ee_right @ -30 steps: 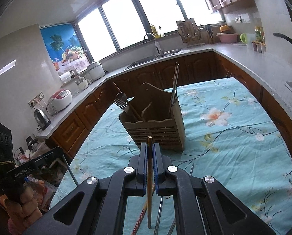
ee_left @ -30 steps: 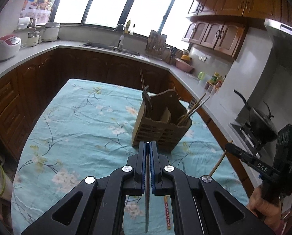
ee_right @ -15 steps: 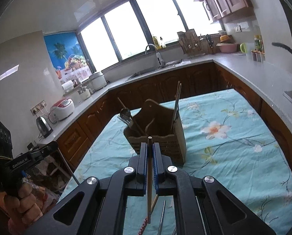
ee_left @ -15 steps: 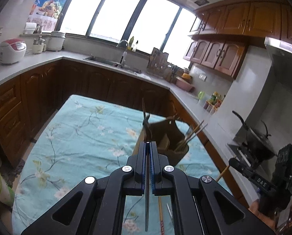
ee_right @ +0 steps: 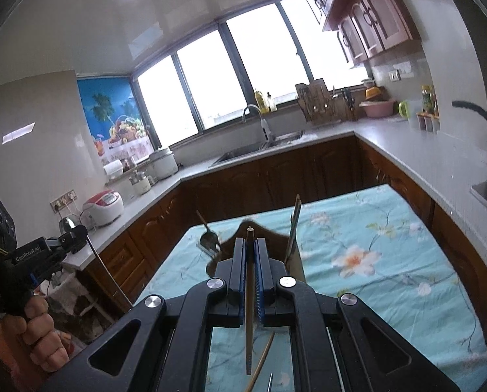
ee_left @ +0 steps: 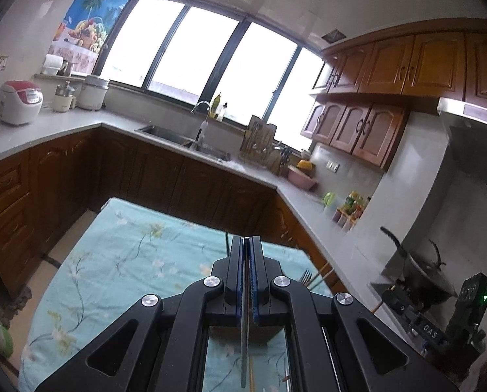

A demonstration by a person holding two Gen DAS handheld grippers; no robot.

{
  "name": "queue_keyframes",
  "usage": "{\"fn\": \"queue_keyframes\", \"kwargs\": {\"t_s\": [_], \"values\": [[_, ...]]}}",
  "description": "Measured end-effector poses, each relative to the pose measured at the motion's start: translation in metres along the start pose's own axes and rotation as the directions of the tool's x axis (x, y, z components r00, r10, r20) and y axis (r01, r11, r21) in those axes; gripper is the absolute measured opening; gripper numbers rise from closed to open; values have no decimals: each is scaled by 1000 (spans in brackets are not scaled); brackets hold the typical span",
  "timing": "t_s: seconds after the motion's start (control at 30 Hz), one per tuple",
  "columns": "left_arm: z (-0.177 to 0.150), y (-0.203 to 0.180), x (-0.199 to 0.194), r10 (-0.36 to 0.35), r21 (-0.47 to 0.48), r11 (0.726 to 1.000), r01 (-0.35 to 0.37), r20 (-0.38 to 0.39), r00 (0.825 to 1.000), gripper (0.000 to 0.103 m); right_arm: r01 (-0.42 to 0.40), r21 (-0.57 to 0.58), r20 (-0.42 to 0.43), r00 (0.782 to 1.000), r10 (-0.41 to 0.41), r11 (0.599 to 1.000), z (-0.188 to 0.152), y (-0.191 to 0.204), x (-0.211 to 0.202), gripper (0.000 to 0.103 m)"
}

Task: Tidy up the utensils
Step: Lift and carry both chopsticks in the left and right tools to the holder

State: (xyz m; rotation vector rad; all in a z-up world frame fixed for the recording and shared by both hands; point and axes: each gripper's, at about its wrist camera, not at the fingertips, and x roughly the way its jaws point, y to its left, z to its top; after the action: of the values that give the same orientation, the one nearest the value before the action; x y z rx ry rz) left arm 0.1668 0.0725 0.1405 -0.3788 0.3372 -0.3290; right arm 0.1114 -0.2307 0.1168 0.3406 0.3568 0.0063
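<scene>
My left gripper (ee_left: 247,240) is shut on a thin metal chopstick (ee_left: 244,343) that runs back between its pads. My right gripper (ee_right: 250,241) is shut on a wooden chopstick (ee_right: 250,297) whose tip pokes out past the fingers. The wooden utensil holder (ee_right: 269,232) stands on the floral tablecloth (ee_right: 374,261) just beyond the right gripper, with a spatula (ee_right: 209,240) and metal chopsticks (ee_right: 294,225) standing in it. In the left wrist view the fingers hide the holder; only a fork (ee_left: 305,276) sticking out of it shows. Both grippers hover above the table.
Loose chopsticks (ee_right: 263,359) lie on the cloth under the right gripper. A grey counter (ee_left: 63,127) with a sink (ee_left: 184,137) wraps around the table. A rice cooker (ee_left: 19,101) sits far left, a wok (ee_left: 423,277) on the stove at right.
Both grippers have risen and tipped upward, still holding their chopsticks. The holder has dropped low in both views and now sits mostly behind the fingers.
</scene>
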Motion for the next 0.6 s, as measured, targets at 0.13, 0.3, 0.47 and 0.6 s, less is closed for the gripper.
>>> {"fn": "queue_keyframes", "kwargs": {"t_s": [0.13, 0.3, 0.47, 0.6], "values": [[4, 0, 16, -8, -8, 1000, 9, 28, 1000, 2, 7, -11, 47, 999, -6, 1000, 16, 1, 3, 5], [8, 2, 39, -16, -22, 1000, 18, 72, 997, 2, 8, -22, 84, 996, -6, 1000, 36, 0, 14, 5], [12, 4, 66, -3, -23, 1000, 6, 105, 994, 2, 26, -52, 128, 992, -20, 998, 52, 4, 24, 5], [8, 4, 89, 12, -18, 1000, -9, 130, 991, 2, 43, -67, 157, 987, -33, 997, 60, 4, 35, 5]]}}
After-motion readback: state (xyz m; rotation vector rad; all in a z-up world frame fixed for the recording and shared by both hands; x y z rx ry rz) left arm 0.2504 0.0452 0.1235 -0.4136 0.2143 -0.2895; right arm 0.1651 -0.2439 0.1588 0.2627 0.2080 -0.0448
